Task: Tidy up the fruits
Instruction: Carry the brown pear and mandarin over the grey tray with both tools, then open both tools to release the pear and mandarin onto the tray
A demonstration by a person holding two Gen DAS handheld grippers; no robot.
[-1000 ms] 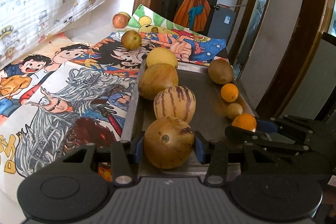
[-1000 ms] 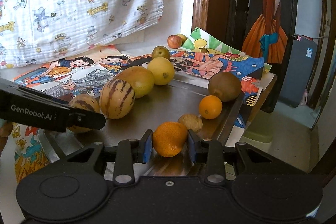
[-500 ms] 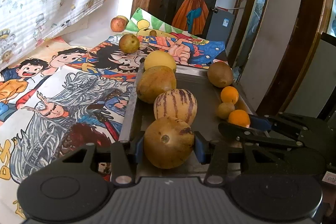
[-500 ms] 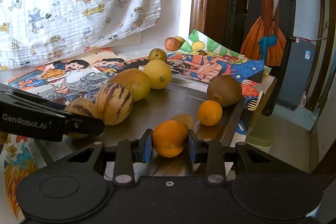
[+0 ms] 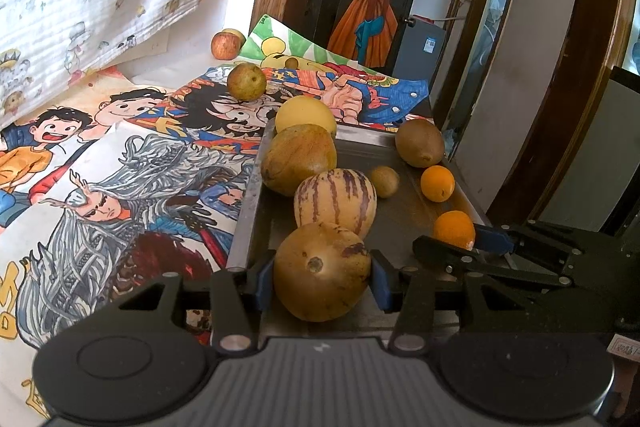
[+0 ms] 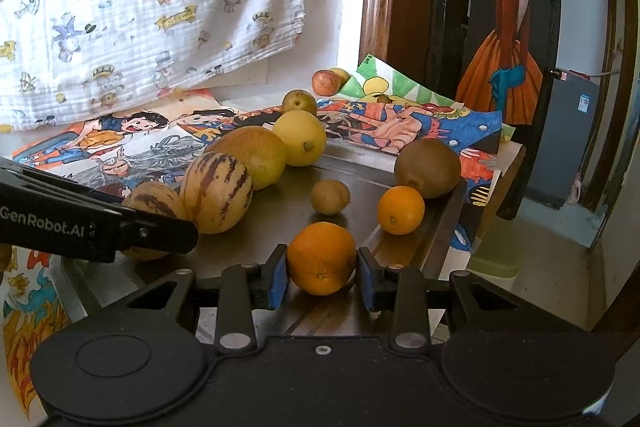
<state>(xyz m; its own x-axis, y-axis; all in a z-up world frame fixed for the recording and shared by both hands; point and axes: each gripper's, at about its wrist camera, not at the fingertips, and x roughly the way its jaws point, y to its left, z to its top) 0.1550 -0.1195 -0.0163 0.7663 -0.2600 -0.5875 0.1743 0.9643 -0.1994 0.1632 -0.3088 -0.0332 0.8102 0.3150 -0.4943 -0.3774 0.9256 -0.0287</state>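
My left gripper [image 5: 322,281] is shut on a round brown-yellow melon [image 5: 320,269] at the near left end of a metal tray [image 5: 404,227]. My right gripper [image 6: 321,277] is shut on an orange [image 6: 321,258] at the tray's near right side [image 6: 436,227]. Behind the melon, a striped melon [image 5: 335,201], a tan melon [image 5: 298,159] and a yellow fruit [image 5: 306,115] line the left side. A kiwi [image 5: 420,143], a small orange [image 5: 437,183] and a small brown fruit [image 5: 384,181] lie farther back.
A pear [image 5: 247,81] and an apple [image 5: 226,45] sit beyond the tray on cartoon drawings covering the table [image 5: 120,167]. A printed cloth [image 6: 140,7] hangs at the back left. The table edge drops to the floor and a doorway on the right.
The small brown fruit has rolled away from the held orange toward the middle of the tray. Both grippers keep their fruits and have barely moved.
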